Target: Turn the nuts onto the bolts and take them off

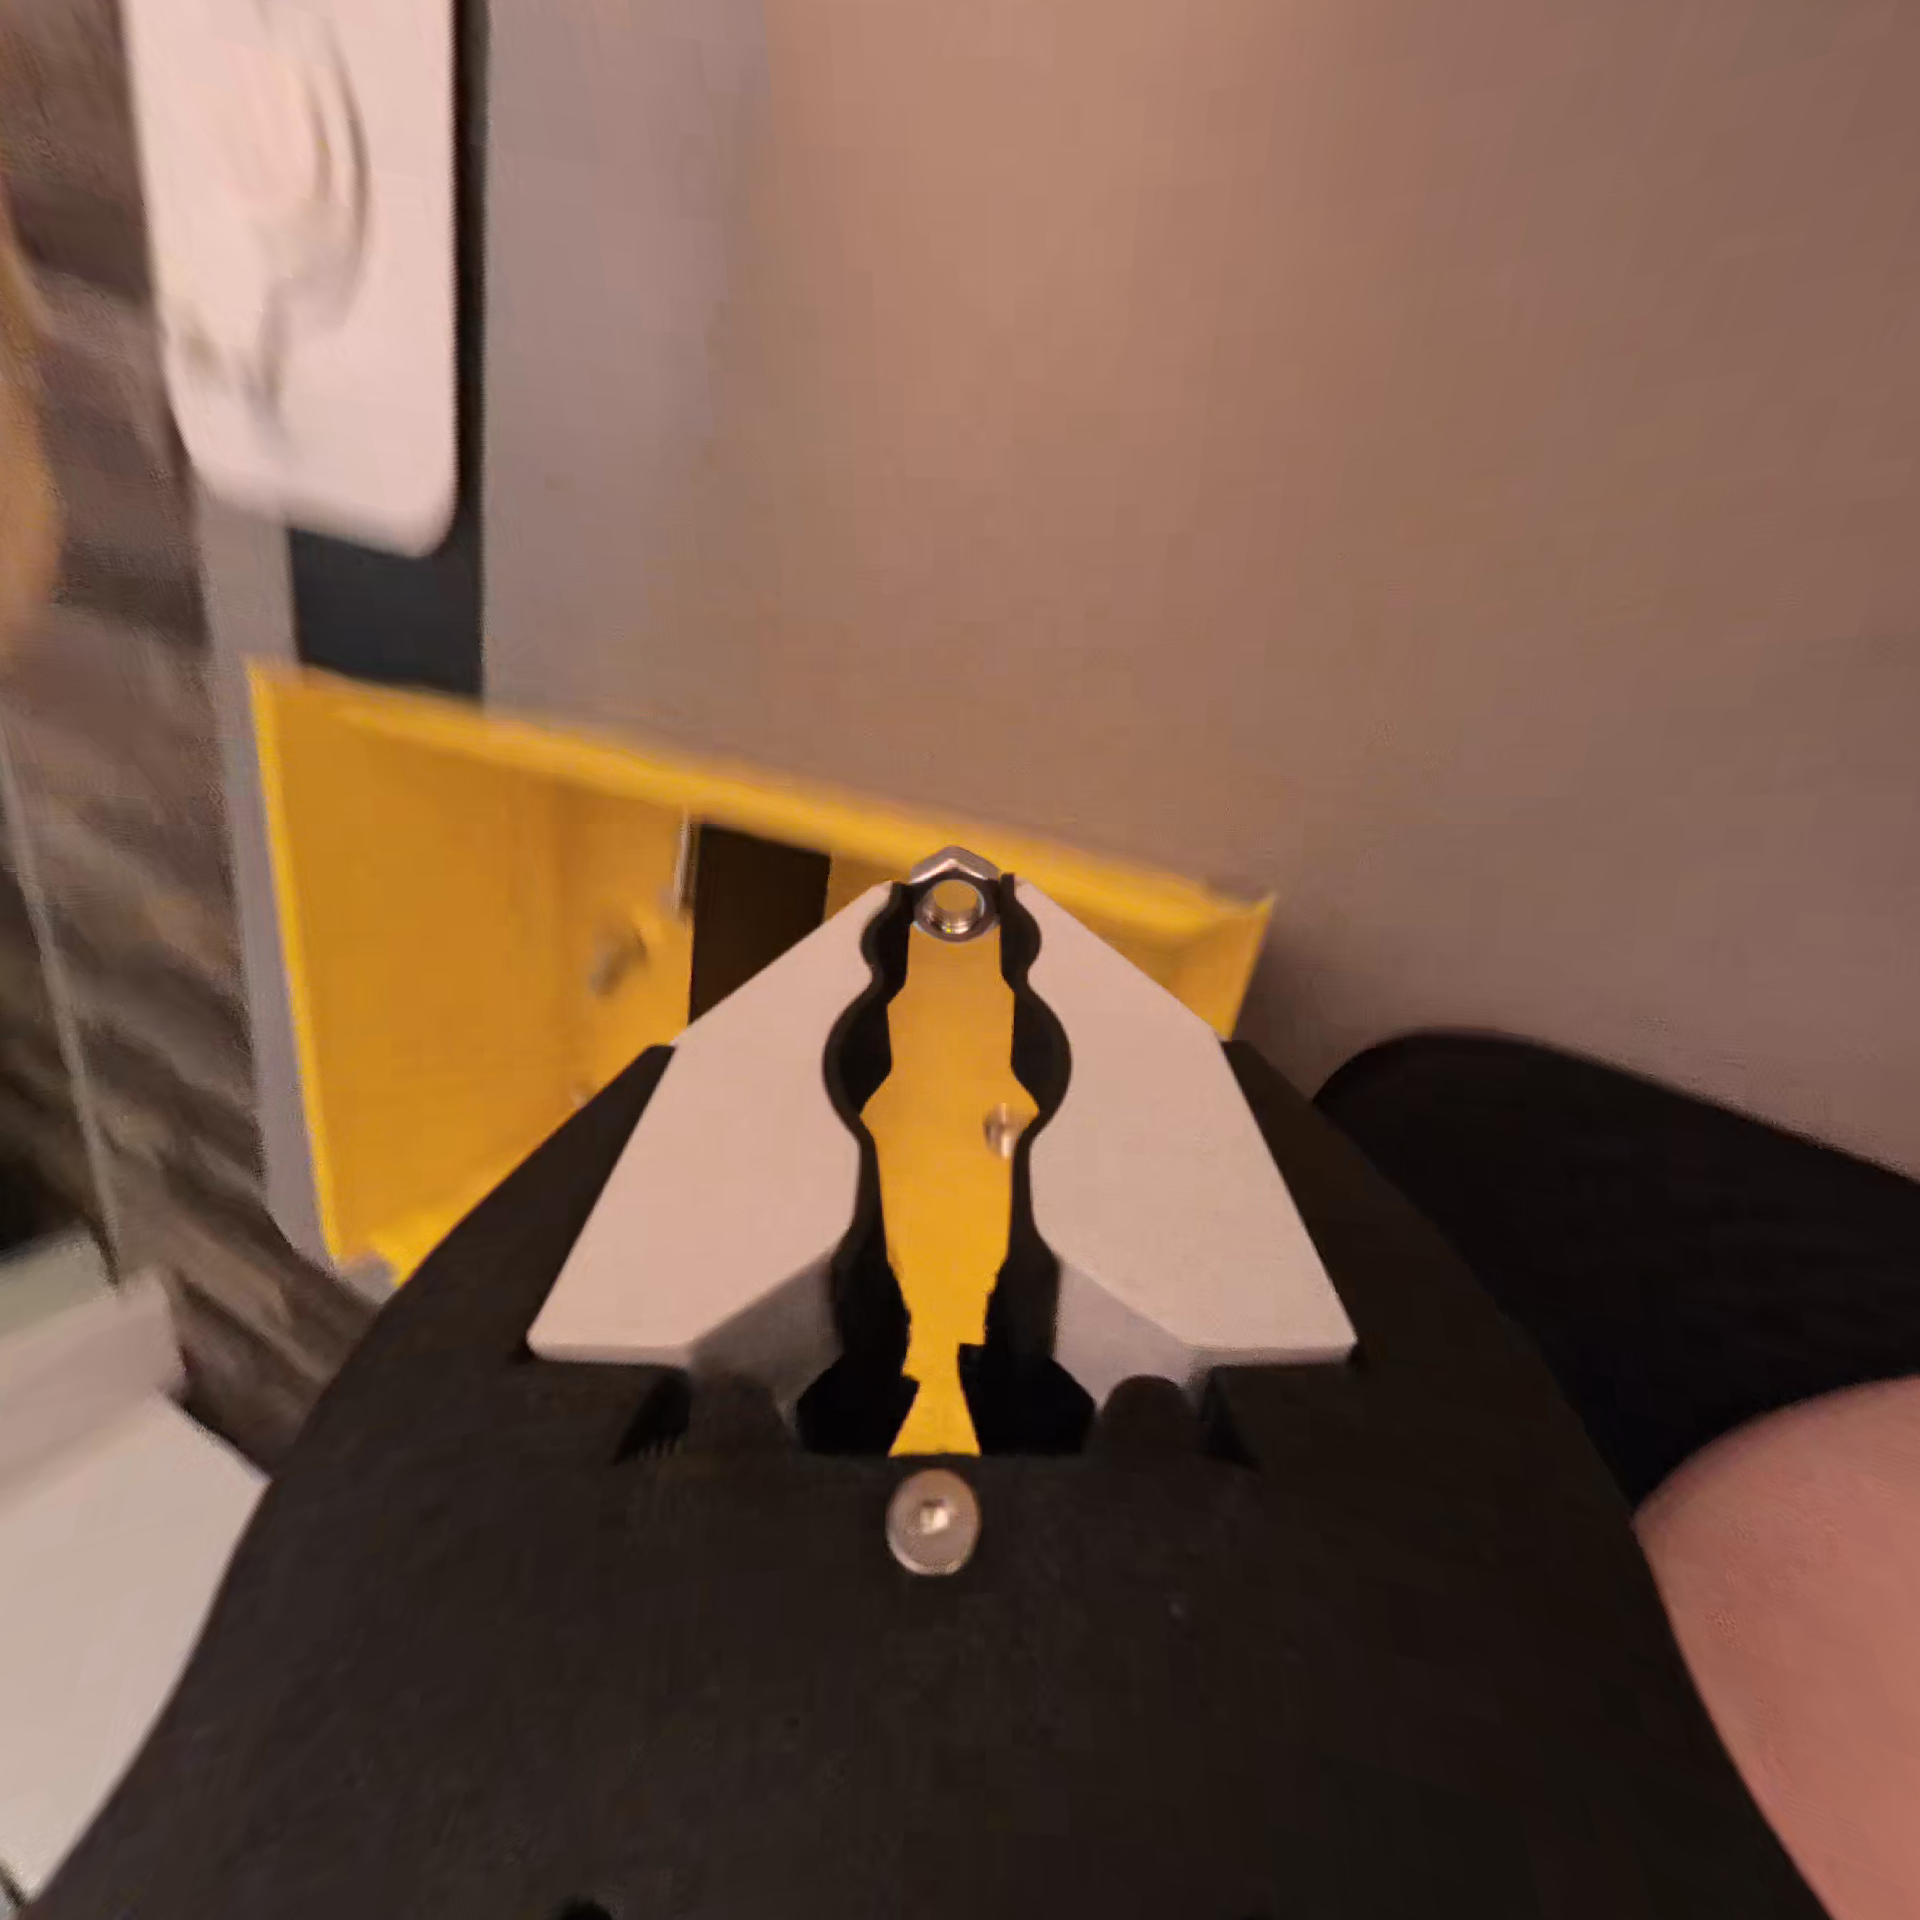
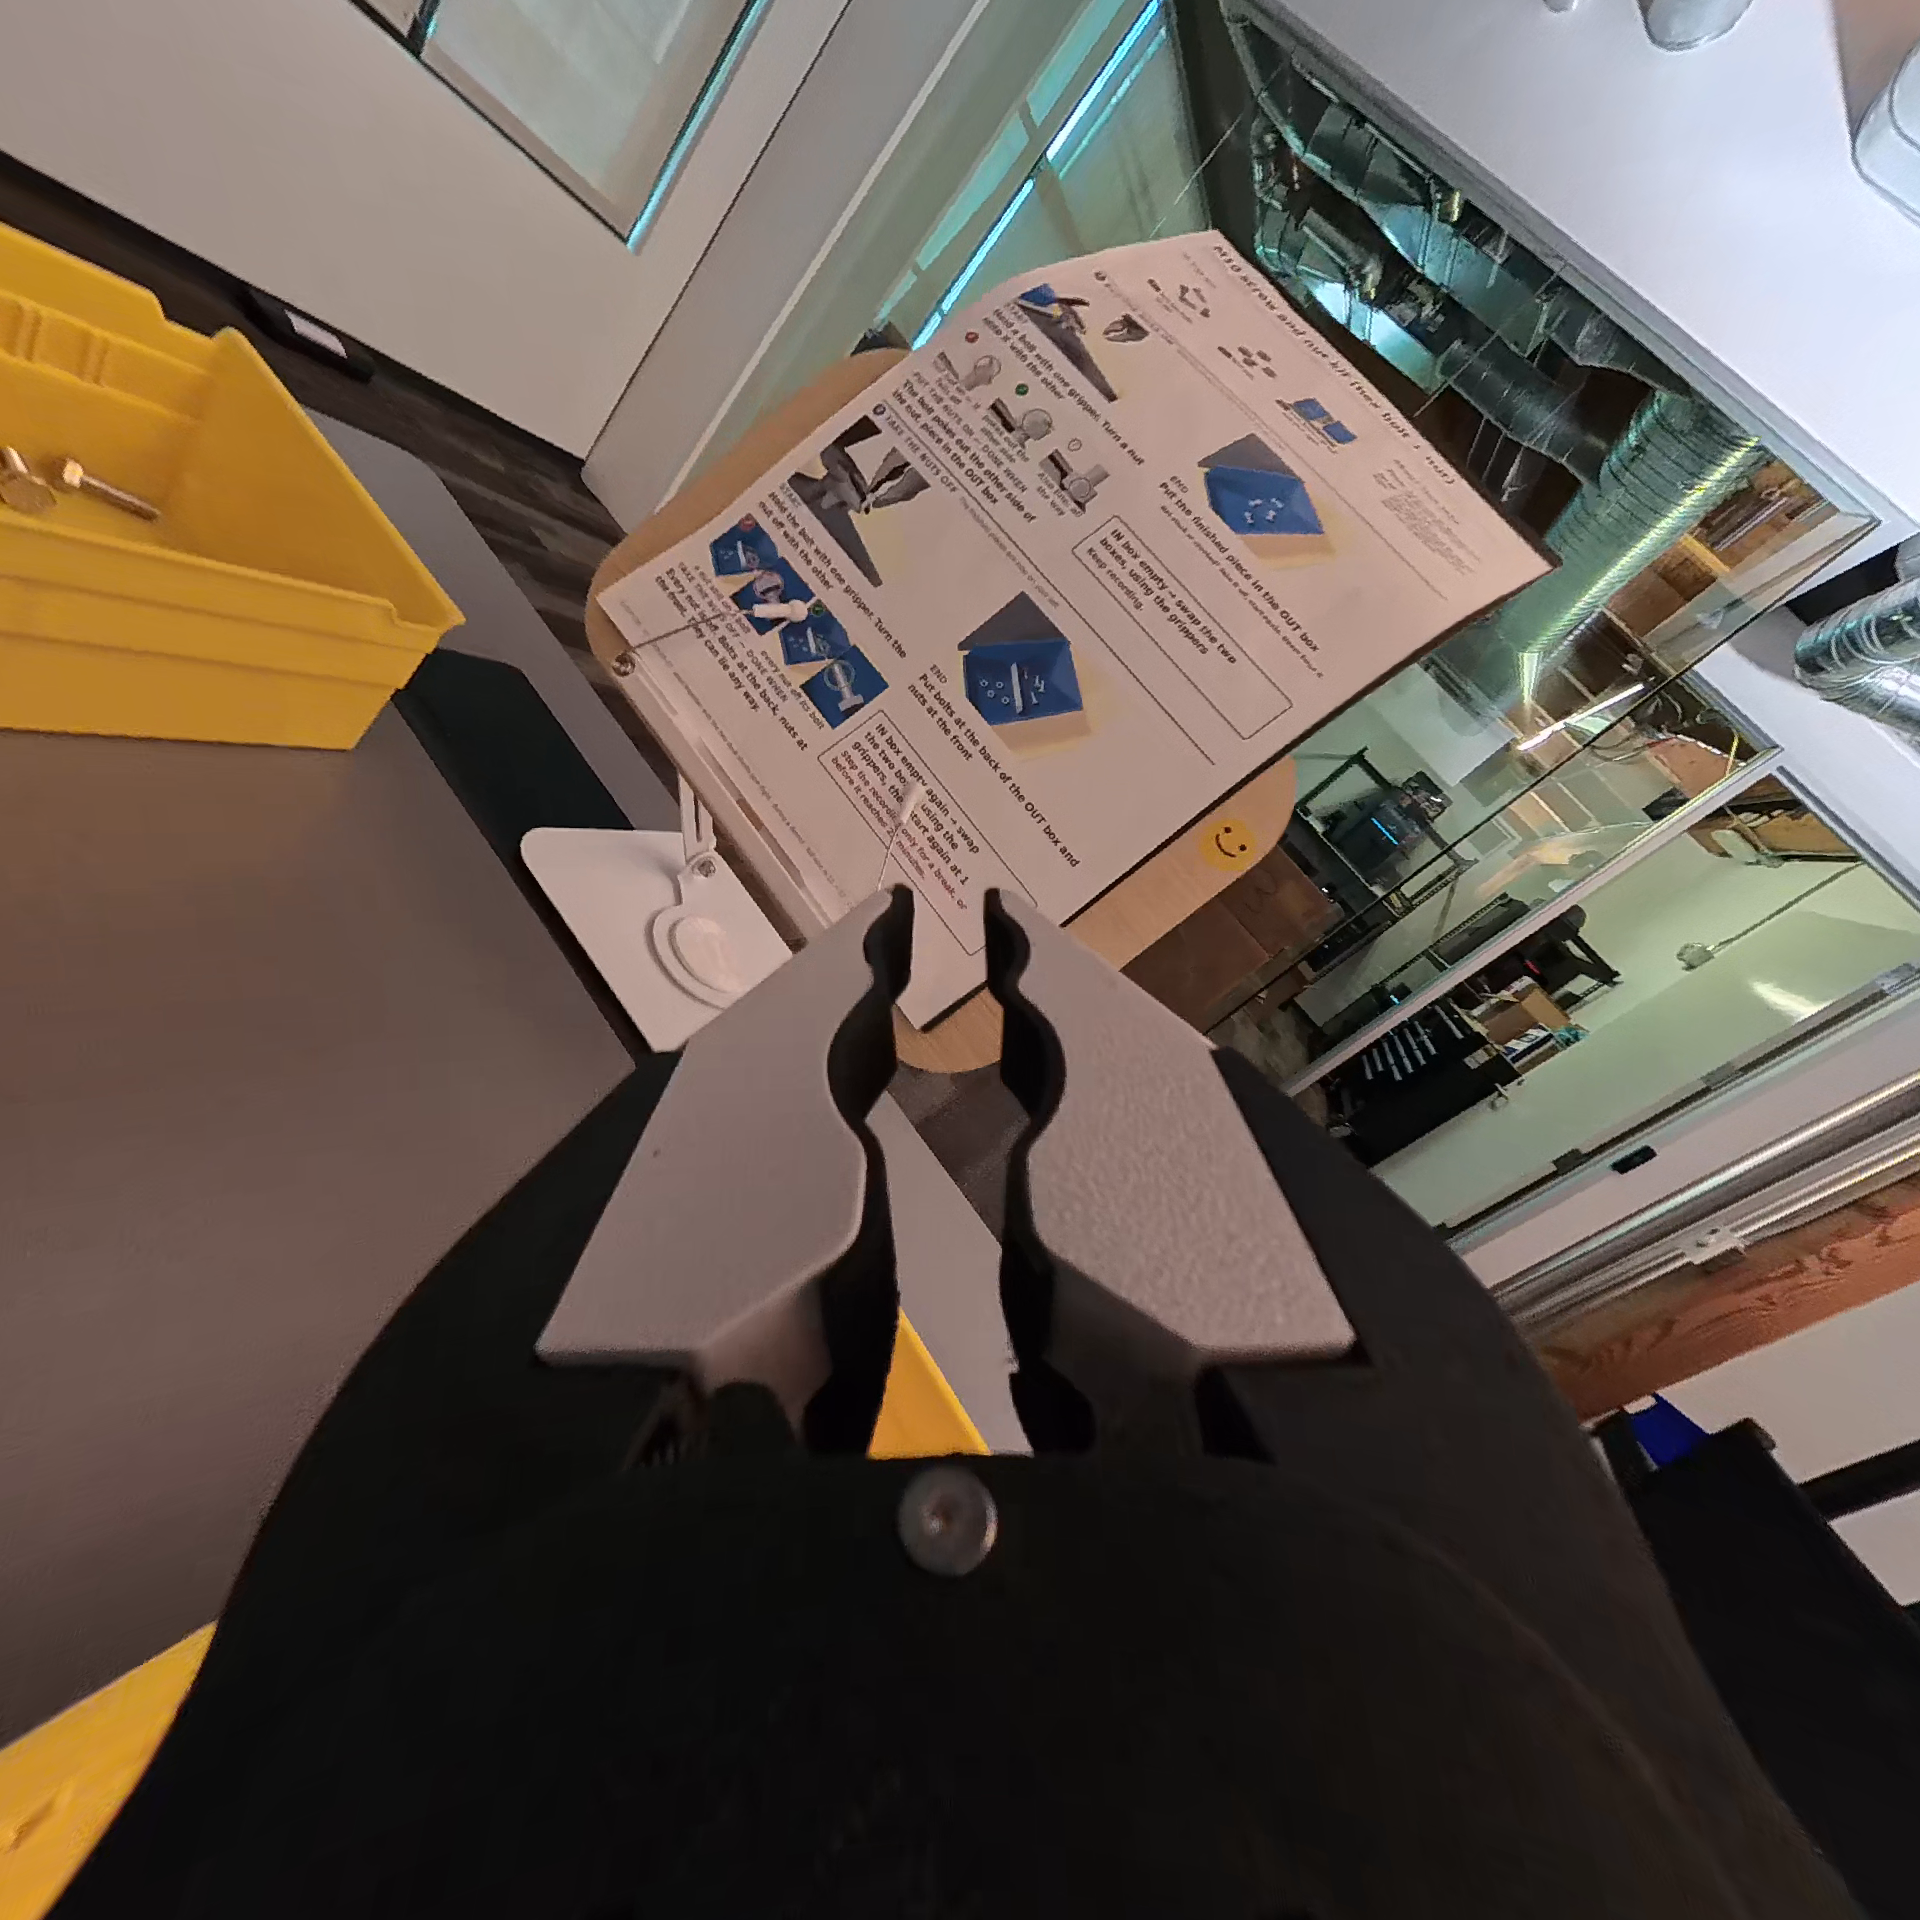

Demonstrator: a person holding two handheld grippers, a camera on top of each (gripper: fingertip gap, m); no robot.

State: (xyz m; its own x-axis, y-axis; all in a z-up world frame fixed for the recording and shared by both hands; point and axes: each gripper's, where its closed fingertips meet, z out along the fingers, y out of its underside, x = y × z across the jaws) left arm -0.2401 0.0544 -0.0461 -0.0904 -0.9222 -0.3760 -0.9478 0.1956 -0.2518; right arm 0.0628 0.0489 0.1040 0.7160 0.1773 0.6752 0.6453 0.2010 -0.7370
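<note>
Above the yellow bin [image 1: 436, 935], the left gripper [image 1: 951, 904] pinches 1 steel nut [image 1: 949, 902] at its very fingertips, bore facing the camera. The right gripper [image 2: 940, 914] stands parted and empty over the counter [image 2: 260, 1039], with bolts [image 2: 73, 488] in a second yellow bin [image 2: 208, 623] at the counter's far-left edge. Keep the pinch firm and the bore square to the bolt thread.

Left wrist view looks closely down into a yellow bin [image 1: 436, 935]; right wrist view, tilted, faces an instruction sheet [image 2: 1039, 582].
</note>
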